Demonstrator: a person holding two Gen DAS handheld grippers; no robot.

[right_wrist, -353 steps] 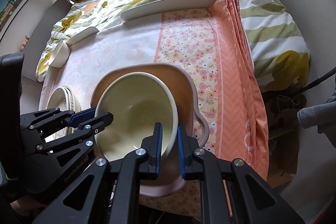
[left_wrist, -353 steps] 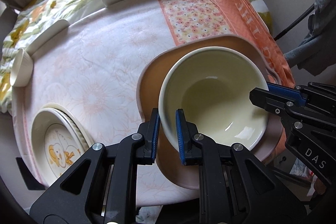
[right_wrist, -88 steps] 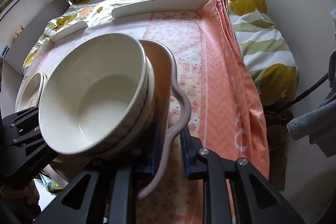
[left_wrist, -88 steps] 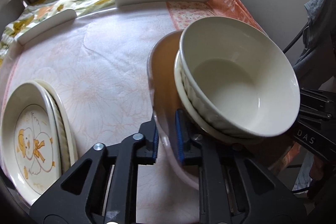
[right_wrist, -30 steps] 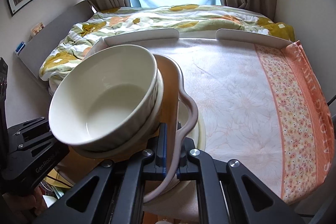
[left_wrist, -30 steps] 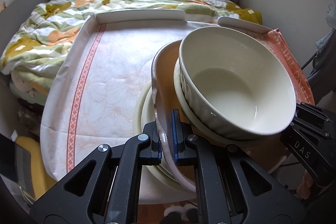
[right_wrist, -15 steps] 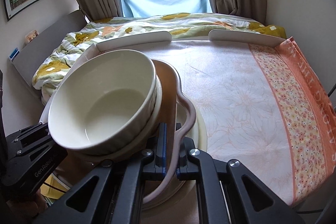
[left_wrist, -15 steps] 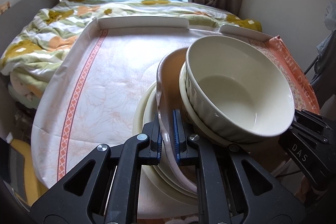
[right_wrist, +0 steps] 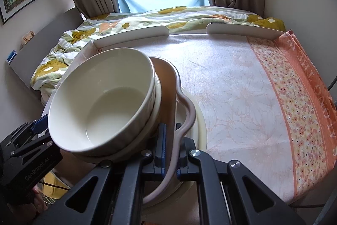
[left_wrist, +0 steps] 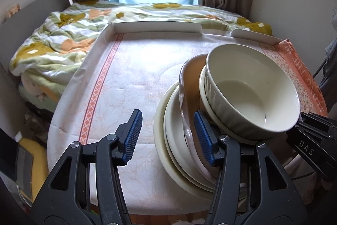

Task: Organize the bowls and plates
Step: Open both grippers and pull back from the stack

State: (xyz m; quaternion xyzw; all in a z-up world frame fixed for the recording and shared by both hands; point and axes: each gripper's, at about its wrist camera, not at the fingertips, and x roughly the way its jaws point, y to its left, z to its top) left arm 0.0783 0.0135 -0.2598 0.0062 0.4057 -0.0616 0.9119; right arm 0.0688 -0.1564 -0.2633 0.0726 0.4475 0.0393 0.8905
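Observation:
A brown plate (left_wrist: 190,69) with a wavy rim carries two nested cream bowls (left_wrist: 252,94) and rests tilted on a stack of cream plates (left_wrist: 162,130) near the table's front edge. My left gripper (left_wrist: 168,138) is opening. The brown rim stands between its blue pads (left_wrist: 132,136), close to the right one, and neither pad presses it. In the right wrist view my right gripper (right_wrist: 170,153) is shut on the opposite rim of the brown plate (right_wrist: 168,85), beside the cream bowls (right_wrist: 101,98). The cream plates (right_wrist: 200,119) show underneath.
A pale floral tablecloth (left_wrist: 130,77) with an orange border (right_wrist: 305,98) covers the table. White raised rails (left_wrist: 155,26) line its far edge. A bed with a flowered quilt (left_wrist: 54,43) and curtains lie beyond. Something yellow (left_wrist: 35,159) sits below the table's left corner.
My left gripper's jaws have spread apart and let go of the brown plate's rim. The right gripper keeps its hold on the other side, and the stack has hardly shifted.

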